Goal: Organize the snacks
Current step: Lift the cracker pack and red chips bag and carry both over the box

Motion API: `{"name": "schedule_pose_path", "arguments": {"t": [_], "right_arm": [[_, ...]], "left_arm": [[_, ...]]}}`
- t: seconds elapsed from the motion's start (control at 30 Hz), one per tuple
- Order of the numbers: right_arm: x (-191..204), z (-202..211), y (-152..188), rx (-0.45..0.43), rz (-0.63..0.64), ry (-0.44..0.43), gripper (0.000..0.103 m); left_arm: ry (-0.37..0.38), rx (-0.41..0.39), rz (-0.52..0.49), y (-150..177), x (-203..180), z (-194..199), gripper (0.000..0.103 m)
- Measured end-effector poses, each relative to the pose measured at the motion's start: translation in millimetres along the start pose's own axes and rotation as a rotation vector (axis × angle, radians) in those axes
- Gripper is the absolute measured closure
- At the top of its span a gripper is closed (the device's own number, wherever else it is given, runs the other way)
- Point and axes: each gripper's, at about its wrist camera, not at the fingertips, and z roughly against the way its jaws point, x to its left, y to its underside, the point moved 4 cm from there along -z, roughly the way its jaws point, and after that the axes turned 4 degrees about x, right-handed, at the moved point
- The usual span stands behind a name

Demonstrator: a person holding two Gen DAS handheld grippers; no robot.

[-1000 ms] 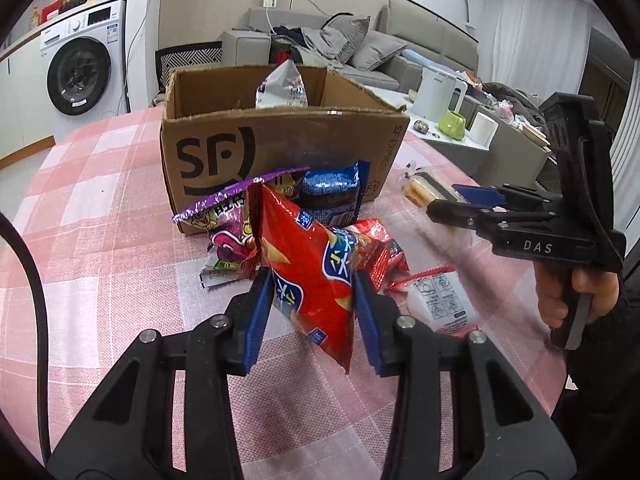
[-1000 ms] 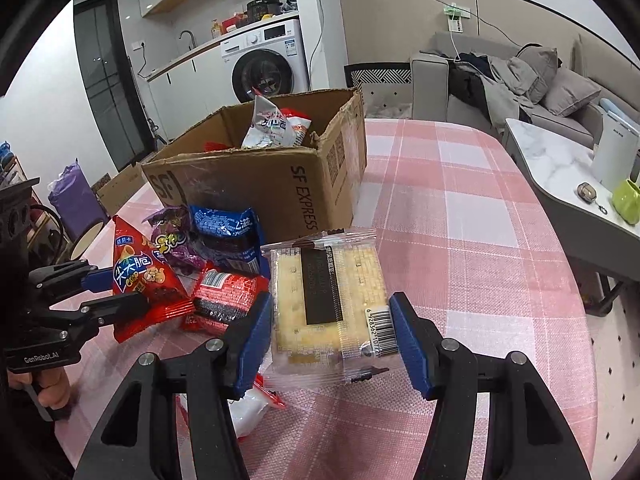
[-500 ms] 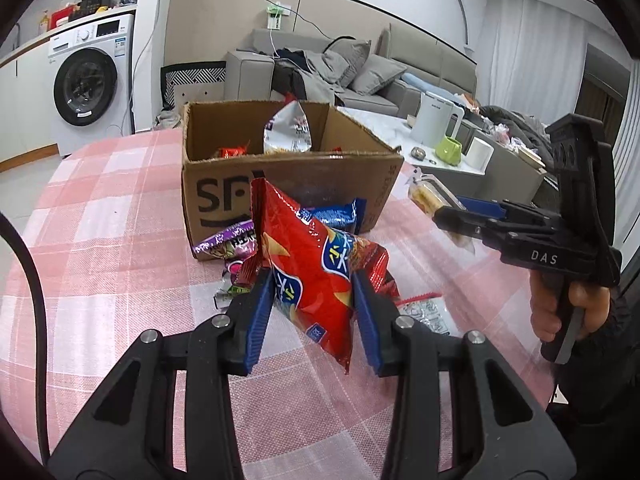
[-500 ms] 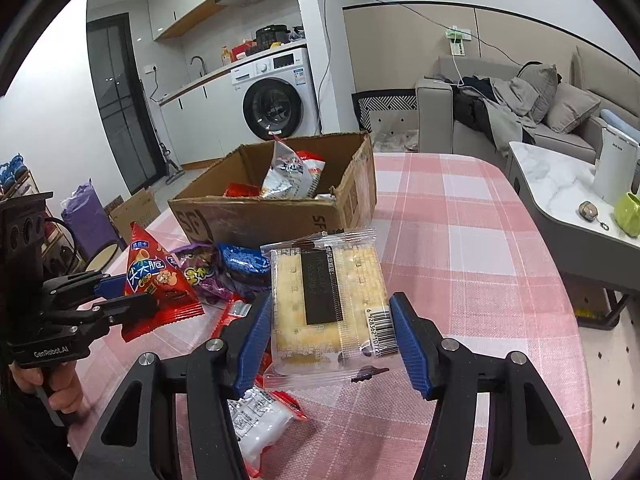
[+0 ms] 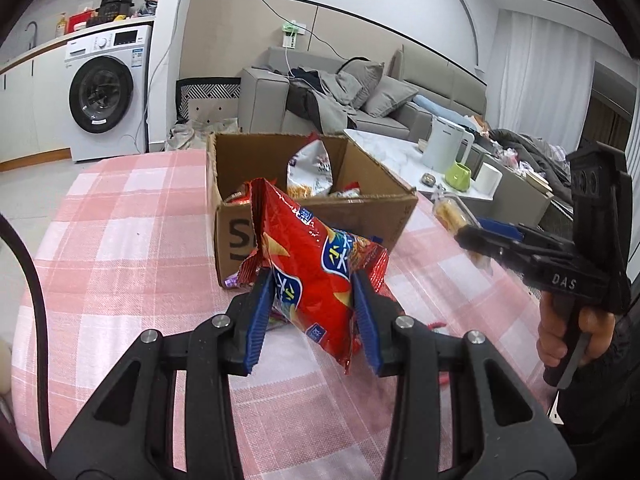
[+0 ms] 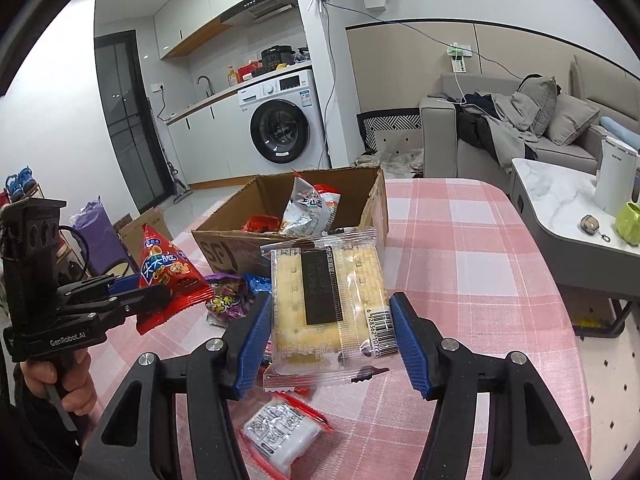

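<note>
The red chip bag (image 5: 316, 276) is clenched in the left gripper (image 5: 312, 316), the cracker pack (image 6: 328, 304) in the right gripper (image 6: 330, 340), both short of the cardboard box (image 5: 320, 220) (already part-filled); either slick wrapper could be dropped outside it.

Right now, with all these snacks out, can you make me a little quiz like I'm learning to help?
1. True or false: the box is empty.
2. What does the left tool hold?
3. The right tool holds: A) crackers, B) a cup, C) nothing.

Key:
1. False, packets are inside.
2. The red chip bag.
3. A.
</note>
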Motion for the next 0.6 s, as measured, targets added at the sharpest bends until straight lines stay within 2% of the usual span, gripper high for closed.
{"name": "schedule_pose_path", "arguments": {"t": [0.6], "right_arm": [[23,-9,-47,-0.050,-0.015,-0.033,0.043]], "left_arm": [[-0.058,-0.083,-0.005,-68,16,11,0.067]]}}
